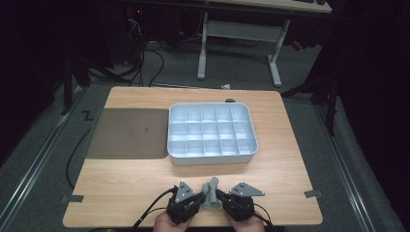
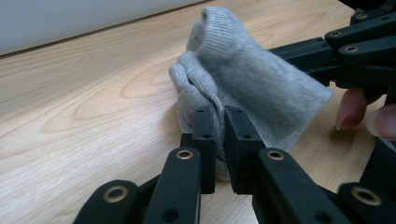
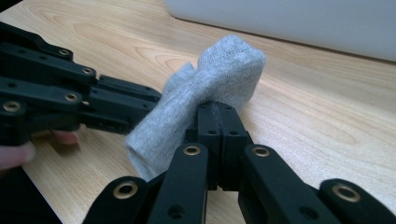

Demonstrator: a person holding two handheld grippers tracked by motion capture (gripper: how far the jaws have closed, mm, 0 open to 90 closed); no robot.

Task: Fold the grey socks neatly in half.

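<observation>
With both the left tool [image 2: 219, 140] and right tool [image 3: 217, 135] clamped on the sock [image 1: 211, 192] at lower centre, uneven pulling could slip it free.

Bench [image 1: 121, 193]: light wood, rectangular.
Tray [image 1: 211, 155]: white, many compartments, at bench middle.
Mat [image 1: 128, 133]: grey-brown, flat, touching tray's left side.
Sock [image 1: 211, 192]: grey, near edge.

A light wooden table [image 1: 145, 193] stands on grey carpet [image 1: 43, 145] in a dim room. Beyond it, a white-legged desk [image 1: 239, 34] rises against the darkness, black cables [image 1: 150, 63] looping beneath. Metal rails [image 1: 34, 164] run along the floor on both sides. Light falls mainly on the tabletop.
</observation>
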